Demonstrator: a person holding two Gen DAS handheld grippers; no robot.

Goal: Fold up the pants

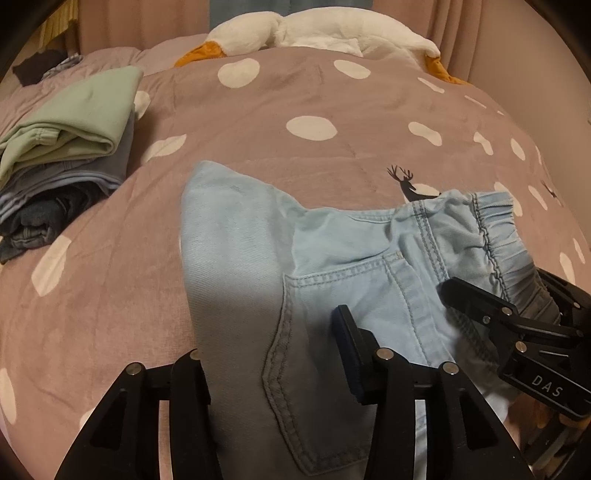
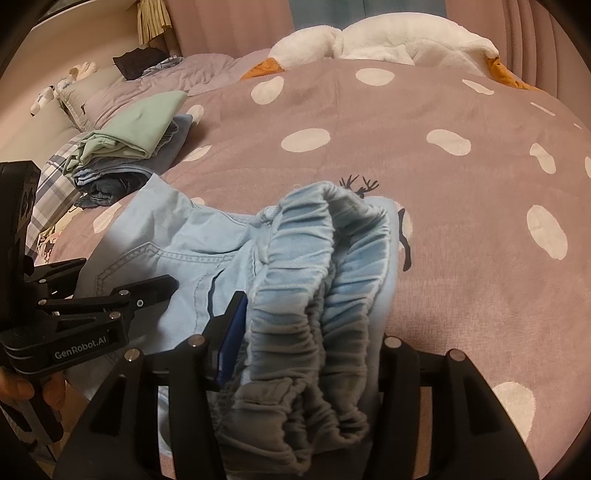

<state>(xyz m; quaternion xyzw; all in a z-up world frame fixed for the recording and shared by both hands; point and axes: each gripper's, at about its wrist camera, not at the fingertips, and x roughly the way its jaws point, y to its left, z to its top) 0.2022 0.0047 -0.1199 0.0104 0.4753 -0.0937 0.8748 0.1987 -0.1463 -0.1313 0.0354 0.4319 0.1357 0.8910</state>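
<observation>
Both tongs grip light-blue pants [image 1: 332, 258] lying on a bed's pink polka-dot blanket [image 1: 258, 122]. Left tongs [image 1: 273, 354] are clamped on the denim beside a back pocket; right tongs [image 2: 306, 343] appear closed on the gathered elastic waistband, though bunched cloth hides the contact. Folded clothes [image 1: 66, 147] are stacked well apart, and a plush goose [image 1: 314, 29] lies beyond.

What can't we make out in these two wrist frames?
- Pant legs of the jeans: both views, cut off by the bottom edge behind the gripper bodies.
- Right gripper: right wrist view, bunched waistband covers its right finger; pinch unclear.
- Left gripper: left wrist view, fabric lies between the fingers; contact unclear.
- Clothes stack: lower items hidden under the green one.
</observation>
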